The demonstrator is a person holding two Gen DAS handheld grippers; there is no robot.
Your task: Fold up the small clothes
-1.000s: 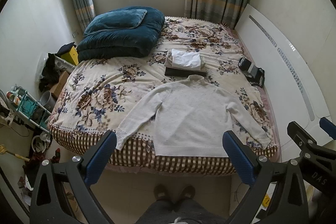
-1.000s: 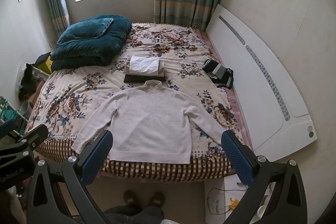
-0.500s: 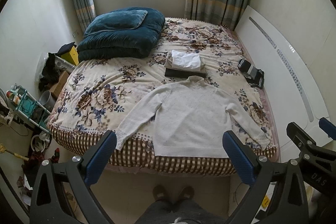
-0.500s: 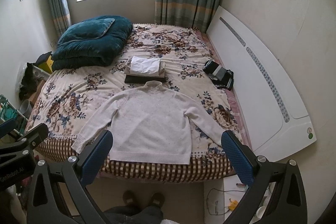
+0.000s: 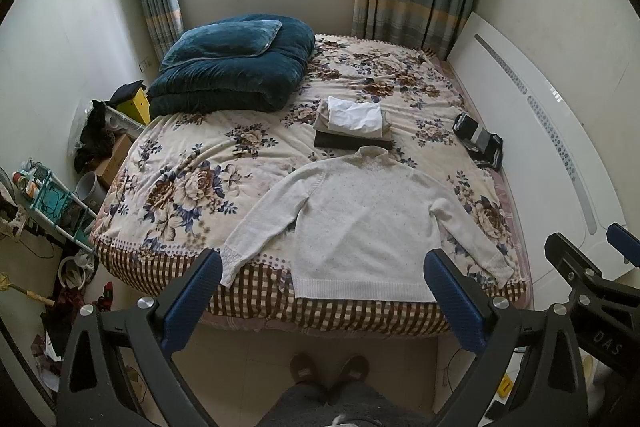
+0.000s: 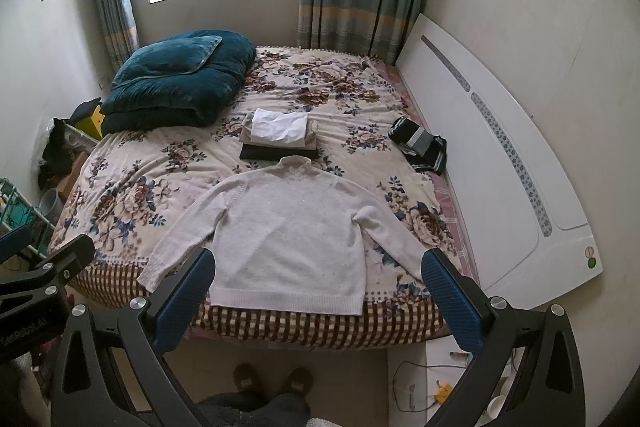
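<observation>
A cream knitted sweater (image 5: 360, 223) (image 6: 288, 243) lies flat on the floral bed, sleeves spread out, hem at the near edge. Just beyond its collar sits a stack of folded clothes (image 5: 354, 123) (image 6: 280, 133) with a white piece on top. A crumpled dark striped garment (image 5: 478, 141) (image 6: 420, 145) lies near the right side of the bed. My left gripper (image 5: 322, 267) is open, held well back from the bed above the floor. My right gripper (image 6: 318, 267) is open too, equally far back. Neither holds anything.
A folded teal quilt with a pillow (image 5: 232, 67) fills the far left of the bed. A white panel (image 6: 492, 163) leans along the right wall. A rack and clutter (image 5: 52, 199) stand on the floor at left. The person's slippered feet (image 5: 328, 367) are in front of the bed.
Both views have drifted slightly, as if the grippers eased back a little. The sweater and both grippers' jaws are unchanged.
</observation>
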